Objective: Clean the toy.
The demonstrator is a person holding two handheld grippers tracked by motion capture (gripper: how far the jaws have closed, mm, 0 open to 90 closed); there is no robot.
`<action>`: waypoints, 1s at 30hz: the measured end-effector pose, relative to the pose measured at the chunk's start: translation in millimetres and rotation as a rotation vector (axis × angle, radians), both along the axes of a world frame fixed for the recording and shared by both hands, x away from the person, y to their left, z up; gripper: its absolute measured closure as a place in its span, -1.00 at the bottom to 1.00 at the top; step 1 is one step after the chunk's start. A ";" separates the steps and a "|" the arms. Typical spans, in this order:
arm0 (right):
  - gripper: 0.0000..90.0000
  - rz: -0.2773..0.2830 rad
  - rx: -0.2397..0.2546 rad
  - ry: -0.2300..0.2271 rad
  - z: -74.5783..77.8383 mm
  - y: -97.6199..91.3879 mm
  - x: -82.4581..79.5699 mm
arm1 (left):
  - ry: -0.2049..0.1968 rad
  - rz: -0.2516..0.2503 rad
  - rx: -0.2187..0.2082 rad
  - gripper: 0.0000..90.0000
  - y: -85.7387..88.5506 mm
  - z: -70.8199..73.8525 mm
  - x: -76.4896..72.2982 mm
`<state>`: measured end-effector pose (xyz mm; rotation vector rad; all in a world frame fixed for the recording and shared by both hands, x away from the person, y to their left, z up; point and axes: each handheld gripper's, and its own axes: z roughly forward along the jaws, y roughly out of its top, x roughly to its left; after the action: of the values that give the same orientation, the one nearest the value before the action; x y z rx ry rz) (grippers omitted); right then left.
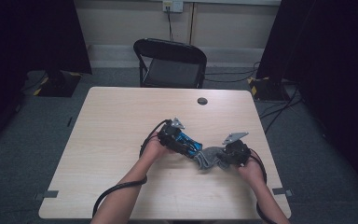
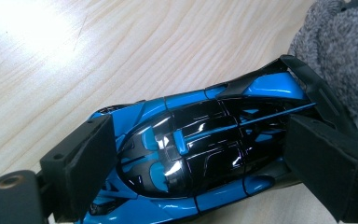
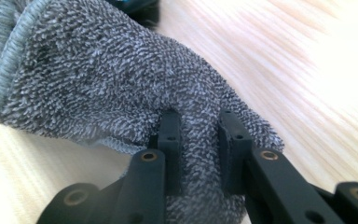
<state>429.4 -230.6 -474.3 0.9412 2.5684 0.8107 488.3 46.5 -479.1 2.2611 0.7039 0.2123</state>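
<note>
A blue and black toy car (image 2: 200,149) lies on the wooden table (image 1: 121,121), gripped across its body by my left gripper (image 2: 200,163), whose black pads press on both its sides. From above, the toy car (image 1: 189,141) sits just right of the left gripper (image 1: 186,145) near the table's middle. A grey terry cloth (image 3: 121,84) is bunched between the pads of my right gripper (image 3: 199,149), which is shut on a fold of it. The cloth (image 1: 209,157) rests against the car's tail, with the right gripper (image 1: 224,156) at its right end.
A black folding chair (image 1: 170,63) stands behind the table's far edge. A round dark grommet (image 1: 202,101) sits in the tabletop at the back. Cables (image 1: 121,189) trail from both grippers toward the near edge. Bare tabletop lies to the left and at the back.
</note>
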 end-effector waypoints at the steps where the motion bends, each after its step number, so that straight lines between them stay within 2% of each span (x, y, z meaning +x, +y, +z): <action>1: 0.65 -0.010 0.004 0.001 -0.2 -1.7 0.3 | 0.000 0.000 0.001 -0.78 0.0 0.1 0.0; 19: 0.65 -0.164 0.013 -0.019 1.0 -26.2 2.5 | 0.003 0.004 0.008 -0.78 -0.8 0.8 -0.4; 27: 0.65 -0.199 0.028 -0.037 8.4 -37.1 -3.6 | 0.002 0.005 0.009 -0.78 -0.9 0.9 -0.3; 30: 0.65 -0.200 0.060 -0.040 12.4 -41.0 -6.2 | 0.003 0.007 0.008 -0.77 -0.9 1.0 -0.6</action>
<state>423.2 -271.7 -462.0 1.1656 2.3810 0.8433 487.7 45.7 -478.1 2.2677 0.7140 0.2155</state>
